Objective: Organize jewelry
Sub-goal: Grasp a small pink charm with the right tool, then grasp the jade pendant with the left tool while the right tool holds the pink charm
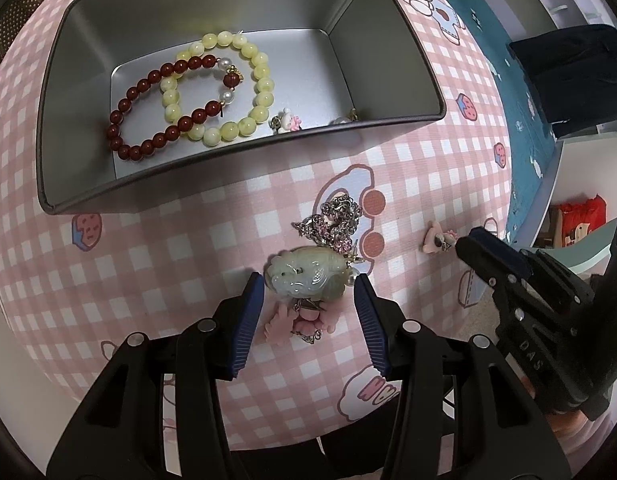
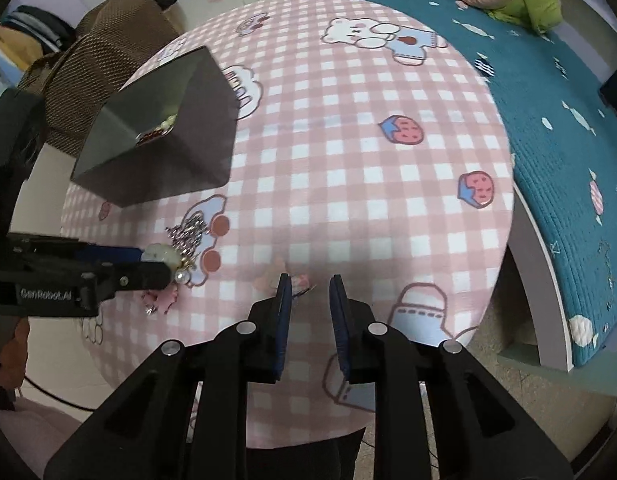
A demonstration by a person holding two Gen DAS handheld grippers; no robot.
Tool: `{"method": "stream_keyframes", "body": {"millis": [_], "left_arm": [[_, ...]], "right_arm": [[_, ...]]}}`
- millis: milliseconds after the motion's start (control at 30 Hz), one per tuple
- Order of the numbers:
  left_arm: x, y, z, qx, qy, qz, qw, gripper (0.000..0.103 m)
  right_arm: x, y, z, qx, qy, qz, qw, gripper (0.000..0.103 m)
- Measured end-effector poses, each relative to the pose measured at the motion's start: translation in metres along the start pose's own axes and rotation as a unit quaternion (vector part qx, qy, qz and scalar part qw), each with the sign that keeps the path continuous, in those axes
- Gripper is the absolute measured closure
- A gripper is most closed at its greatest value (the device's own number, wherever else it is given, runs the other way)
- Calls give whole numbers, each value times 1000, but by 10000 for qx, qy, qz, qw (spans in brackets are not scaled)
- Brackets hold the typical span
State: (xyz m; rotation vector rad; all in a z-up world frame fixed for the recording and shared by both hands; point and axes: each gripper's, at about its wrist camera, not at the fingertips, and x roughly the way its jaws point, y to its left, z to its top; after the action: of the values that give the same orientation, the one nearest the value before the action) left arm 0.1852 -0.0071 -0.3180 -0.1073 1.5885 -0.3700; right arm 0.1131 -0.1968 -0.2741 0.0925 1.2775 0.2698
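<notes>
Left tool [image 1: 308, 280] spread astride jade pendant [image 1: 304, 276] — bracelets [image 1: 212, 88] plain only left-side.

Checked tablecloth [image 1: 188, 240]: tin [image 1: 388, 32], jade pendant [image 1: 304, 276], chain [image 1: 336, 220].

Both wrist cameras look steeply down, close over the table [image 1: 196, 240]. The shared pendant [image 1: 304, 276] sits at 6 o'clock in left view, 9 o'clock in right.

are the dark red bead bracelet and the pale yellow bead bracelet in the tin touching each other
Touching. The left wrist view shows the dark red bracelet lying across the pale yellow bracelet inside the tin, its beads overlapping the yellow loop at two places.
</notes>
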Motion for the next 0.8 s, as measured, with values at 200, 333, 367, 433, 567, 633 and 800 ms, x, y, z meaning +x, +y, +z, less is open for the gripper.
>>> {"method": "stream_keyframes", "body": {"millis": [200,333,367,433,567,633,800], "left_arm": [[0,-1,0,21,18,30,10000,55],[1,-1,0,31,25,34,10000,55],[1,-1,0,27,24,29,10000,55],[1,-1,0,21,26,5,10000,55],[2,1,-1,-46,11,-120,9999,64],[4,4,-1,-93,83,-150,9998,83],[5,5,-3,-96,56,-248,9996,87]], "right_arm": [[9,8,-4,-205,-38,-71,9998,86],[11,10,-3,-280,-47,-108,9995,89],[11,9,-4,-279,-45,-111,9995,89],[9,9,-4,-288,-72,-97,9995,89],[1,11,-1,-293,-185,-141,9993,89],[-4,10,2,-277,-242,-168,9992,89],[-10,8,5,-244,-343,-182,9989,89]]}}
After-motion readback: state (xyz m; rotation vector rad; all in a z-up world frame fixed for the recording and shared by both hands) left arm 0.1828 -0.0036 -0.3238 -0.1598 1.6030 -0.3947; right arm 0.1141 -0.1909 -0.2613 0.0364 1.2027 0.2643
